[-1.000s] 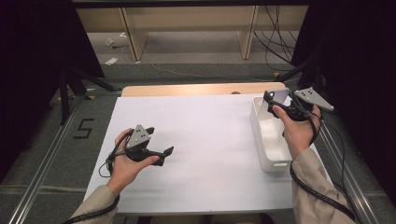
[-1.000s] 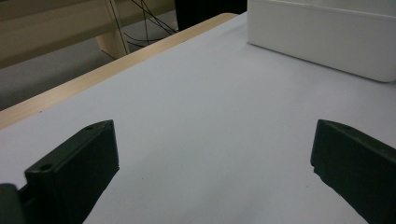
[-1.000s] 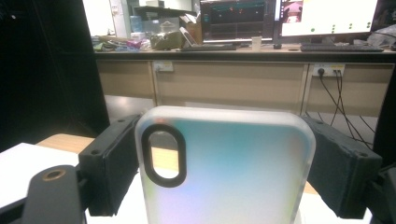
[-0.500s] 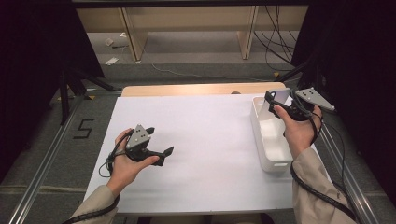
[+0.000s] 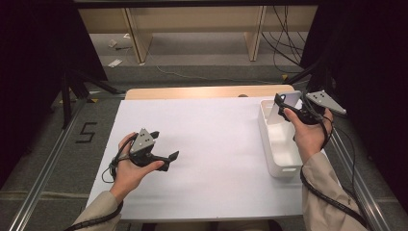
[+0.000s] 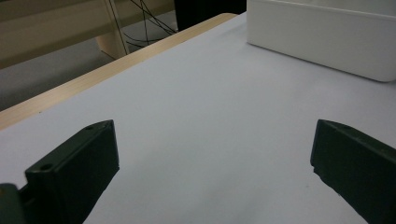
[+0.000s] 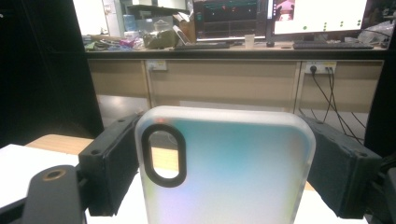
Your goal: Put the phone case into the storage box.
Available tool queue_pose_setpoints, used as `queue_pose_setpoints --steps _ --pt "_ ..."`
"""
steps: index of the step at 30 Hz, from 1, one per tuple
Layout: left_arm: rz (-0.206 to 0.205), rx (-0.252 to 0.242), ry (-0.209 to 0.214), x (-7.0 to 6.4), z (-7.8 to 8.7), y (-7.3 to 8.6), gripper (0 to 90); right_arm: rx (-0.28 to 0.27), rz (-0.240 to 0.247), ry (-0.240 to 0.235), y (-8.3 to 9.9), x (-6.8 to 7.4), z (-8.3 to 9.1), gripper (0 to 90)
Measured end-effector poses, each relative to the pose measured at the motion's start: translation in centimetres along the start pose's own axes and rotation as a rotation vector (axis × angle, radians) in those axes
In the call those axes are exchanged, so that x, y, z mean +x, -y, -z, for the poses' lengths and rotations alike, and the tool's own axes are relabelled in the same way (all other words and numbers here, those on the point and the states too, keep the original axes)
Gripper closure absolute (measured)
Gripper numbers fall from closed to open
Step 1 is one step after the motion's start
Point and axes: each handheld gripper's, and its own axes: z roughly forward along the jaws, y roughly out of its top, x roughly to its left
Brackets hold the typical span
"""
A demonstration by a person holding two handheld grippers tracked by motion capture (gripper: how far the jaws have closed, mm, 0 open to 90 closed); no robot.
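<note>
A frosted, translucent phone case point(image 7: 224, 168) with an oval camera cutout stands upright between the jaws of my right gripper point(image 7: 224, 172), which is shut on its two long edges. In the high view that gripper point(image 5: 285, 107) holds the phone case point(image 5: 287, 104) above the far end of the white bin point(image 5: 279, 163) at the table's right. My left gripper point(image 5: 163, 144) rests low over the white table sheet at the left, open, jaws wide apart with nothing between them. Ahead of the left gripper point(image 6: 210, 172) lie bare sheet and the white bin point(image 6: 322, 42).
A wooden table edge point(image 5: 207, 91) runs along the far side of the white sheet point(image 5: 211, 144). Metal rails point(image 5: 38, 178) flank the table on both sides. Beyond it are a grey floor, wooden shelving legs and loose cables point(image 5: 284, 43).
</note>
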Motion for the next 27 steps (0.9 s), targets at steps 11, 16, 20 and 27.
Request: queue_pose_setpoints --steps 11,16,20,27 --pt "0.0 0.001 -0.002 0.05 0.08 -0.02 0.4 0.011 0.011 0.005 0.26 -0.01 -0.32 18.5" --pt "0.006 0.001 0.0 -0.03 0.02 0.05 0.4 0.016 0.021 0.006 0.27 0.0 -0.6 18.5" --pt "0.007 -0.001 0.002 -0.02 0.03 0.05 0.4 0.023 0.027 0.006 0.38 0.0 -0.8 18.5" --pt "0.008 -0.001 0.003 -0.03 -0.02 0.13 0.4 0.028 0.024 0.004 0.42 -0.28 -1.0 18.5"
